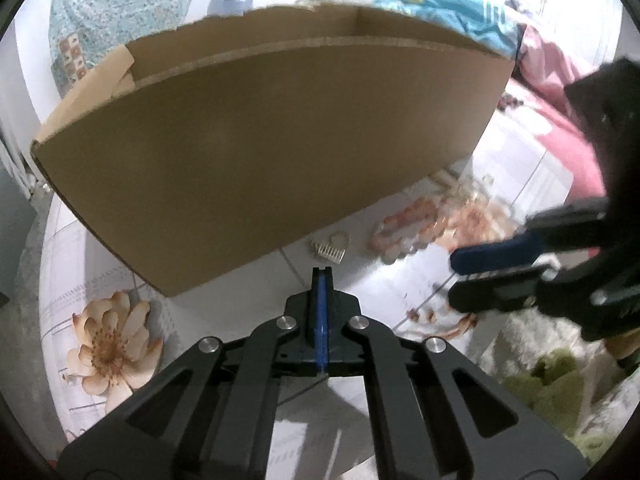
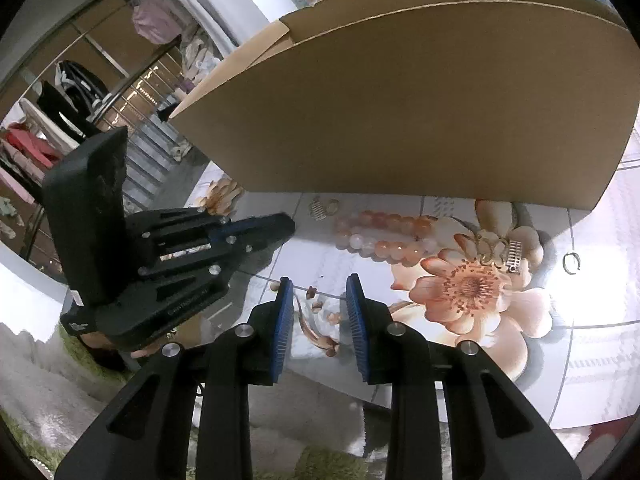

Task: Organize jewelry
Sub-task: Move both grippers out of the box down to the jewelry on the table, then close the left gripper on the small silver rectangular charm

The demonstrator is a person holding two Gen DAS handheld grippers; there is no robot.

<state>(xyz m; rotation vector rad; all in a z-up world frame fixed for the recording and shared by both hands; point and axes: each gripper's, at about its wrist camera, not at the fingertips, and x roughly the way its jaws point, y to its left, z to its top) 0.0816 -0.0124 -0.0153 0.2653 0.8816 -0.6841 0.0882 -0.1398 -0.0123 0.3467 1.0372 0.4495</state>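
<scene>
A peach and white bead bracelet (image 2: 384, 236) lies on the flower-printed table (image 2: 600, 360) in front of a brown cardboard box (image 2: 420, 120). A small comb clip with a ring (image 2: 323, 208) sits left of it. A gold piece with another clip (image 2: 498, 250) and a loose ring (image 2: 571, 263) lie to the right. My left gripper (image 1: 322, 276) is shut, pads pressed together with nothing seen between them, just short of the comb clip (image 1: 330, 250). My right gripper (image 2: 319, 292) is open and empty above the table, nearer than the bracelet (image 1: 404, 232).
The box (image 1: 260, 152) has an open top and fills the space beyond the jewelry. My left gripper (image 2: 286, 226) reaches in from the left in the right wrist view. The table's near edge drops to a grey and green rug (image 2: 60, 400). Pink cloth (image 1: 560, 120) lies at the right.
</scene>
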